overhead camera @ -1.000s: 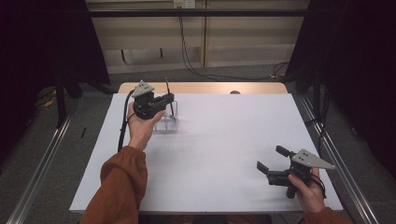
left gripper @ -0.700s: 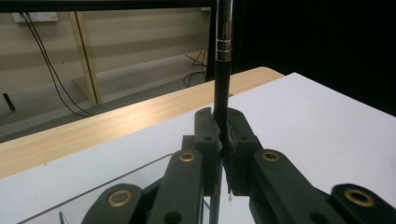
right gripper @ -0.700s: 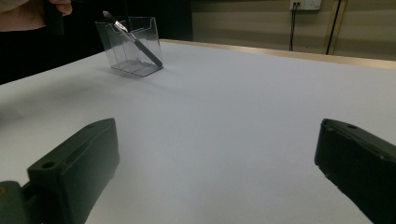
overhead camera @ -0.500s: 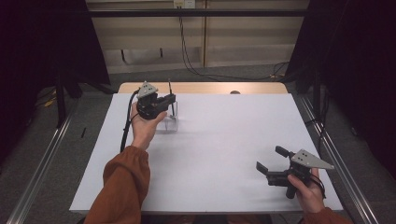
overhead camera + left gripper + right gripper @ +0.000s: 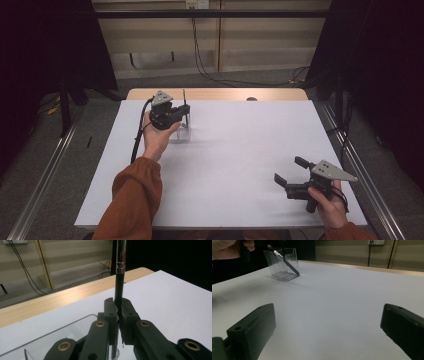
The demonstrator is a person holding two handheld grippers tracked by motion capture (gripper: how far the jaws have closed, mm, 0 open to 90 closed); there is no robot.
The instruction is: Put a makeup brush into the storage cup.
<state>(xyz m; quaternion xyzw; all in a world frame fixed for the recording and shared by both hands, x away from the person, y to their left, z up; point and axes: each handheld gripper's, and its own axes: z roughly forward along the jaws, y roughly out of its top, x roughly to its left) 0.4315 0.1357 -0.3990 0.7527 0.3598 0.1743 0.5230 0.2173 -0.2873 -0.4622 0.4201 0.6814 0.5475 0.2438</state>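
Pen (image 5: 120, 277): black, slim, silver band near upper end; upright, pinched in left claw (image 5: 119, 315), jaws pressed together on barrel. Lower end down inside clear holder (image 5: 62, 335), between its walls; whether tip rests on holder floor, cannot tell. Holder (image 5: 183, 131): clear plastic, compartmented, standing at far left of white bench (image 5: 240, 150), just beside left hand (image 5: 157, 137). Second item: dark-handled tool with metal tip (image 5: 284, 261), leaning aslant in holder, already stowed. Right claw (image 5: 292, 176): spread wide, nothing between jaws, held low over near right corner of bench, well apart from holder. Progress, as judged: stowing of pen nearly complete; pen brought over holder and lowered in, grip not yet released. Left to do: opening of left claw, lifting away clear of pen top without tipping holder. Risk, as judged: light holder liable to shift or topple if pen dragged sideways on release. Markings: none legible on pen, holder, claws or bench sheet; no brand or label to be read. Wooden edge (image 5: 215, 94) of bench bare beyond sheet.
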